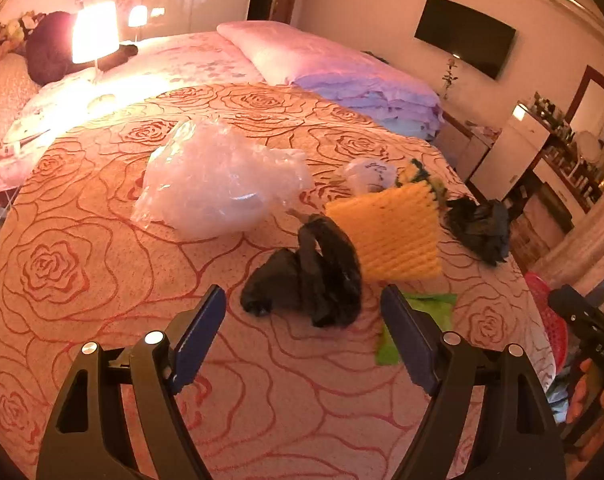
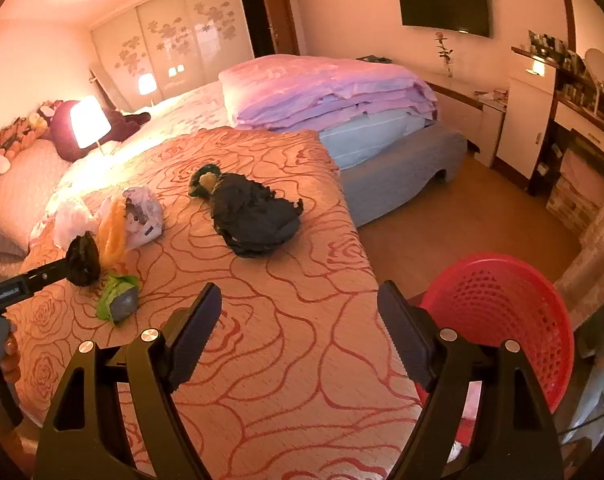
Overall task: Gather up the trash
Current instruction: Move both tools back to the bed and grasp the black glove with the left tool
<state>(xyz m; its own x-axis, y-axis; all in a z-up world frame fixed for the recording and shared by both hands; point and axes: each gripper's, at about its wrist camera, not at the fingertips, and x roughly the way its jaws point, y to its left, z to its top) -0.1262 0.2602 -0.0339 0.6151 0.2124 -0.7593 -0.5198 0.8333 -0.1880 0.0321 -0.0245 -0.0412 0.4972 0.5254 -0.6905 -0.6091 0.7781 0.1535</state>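
Note:
Trash lies on the rose-patterned bedspread [image 1: 101, 264]. In the left wrist view my left gripper [image 1: 302, 294] is open, its pads standing apart on either side of a crumpled black bag [image 1: 306, 276] without touching it. Behind that bag lean a yellow foam net [image 1: 386, 232], a clear plastic bag [image 1: 217, 184], a small white bag [image 1: 368, 174] and a green wrapper [image 1: 434, 308]. My right gripper [image 2: 299, 292] is open and empty over the bedspread's near corner. A second, larger black bag [image 2: 253, 216] lies ahead of it. The red mesh basket [image 2: 498, 308] stands on the floor to its right.
A lit lamp [image 2: 87, 122] and plush toys sit at the bed's far left. Folded purple bedding [image 2: 334, 92] is stacked at the back. Wooden floor [image 2: 462, 220] runs between the bed and a white cabinet [image 2: 526, 120] on the right.

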